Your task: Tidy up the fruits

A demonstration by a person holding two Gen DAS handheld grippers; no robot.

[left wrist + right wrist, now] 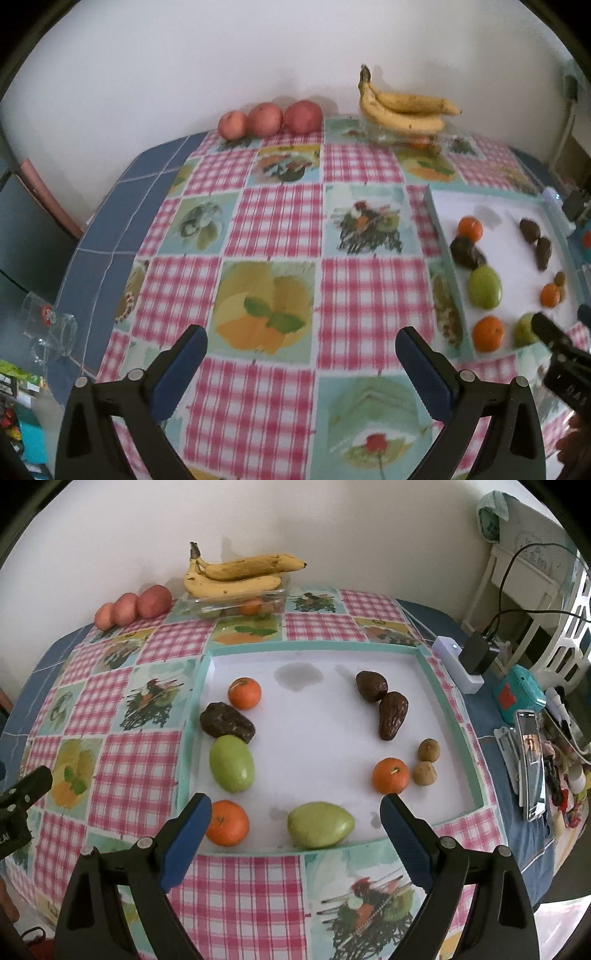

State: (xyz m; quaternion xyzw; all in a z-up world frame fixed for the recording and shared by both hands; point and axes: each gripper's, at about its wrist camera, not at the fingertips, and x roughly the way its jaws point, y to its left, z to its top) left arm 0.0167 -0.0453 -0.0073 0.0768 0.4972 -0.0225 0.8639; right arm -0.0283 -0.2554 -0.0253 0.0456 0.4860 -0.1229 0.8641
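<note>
Two hand-held grippers, both with blue-padded fingers spread wide apart and nothing between them. Left hand-held gripper (301, 349): above the checked, fruit-print tablecloth (280, 221), over bare cloth. Right hand-held gripper (295, 818): over the near edge of the white tray (314, 738), which has a teal rim and lies on the cloth.

Tray contents, near to far:
- green fruit (319, 824), near edge, between the right gripper's fingers in the picture but not touched.
- tangerine (227, 822), near left corner, just beside the left finger.
- second green fruit (232, 763), left side, touching a dark brown fruit (226, 724) behind it.
- second tangerine (244, 693), far left.
- third tangerine (390, 775), right side, beside two small tan round fruits (426, 762).
- two dark brown fruits (384, 701), far right, touching each other.

Beyond the tray, at the wall:
- bunch of bananas (236, 576) lying on top of a clear container (240, 605) that holds more fruit.
- three red apples (269, 119) in a row, left of the bananas.

Right edge of the surface: white power strip (458, 664) with a black adapter, a phone (530, 764), assorted clutter.
</note>
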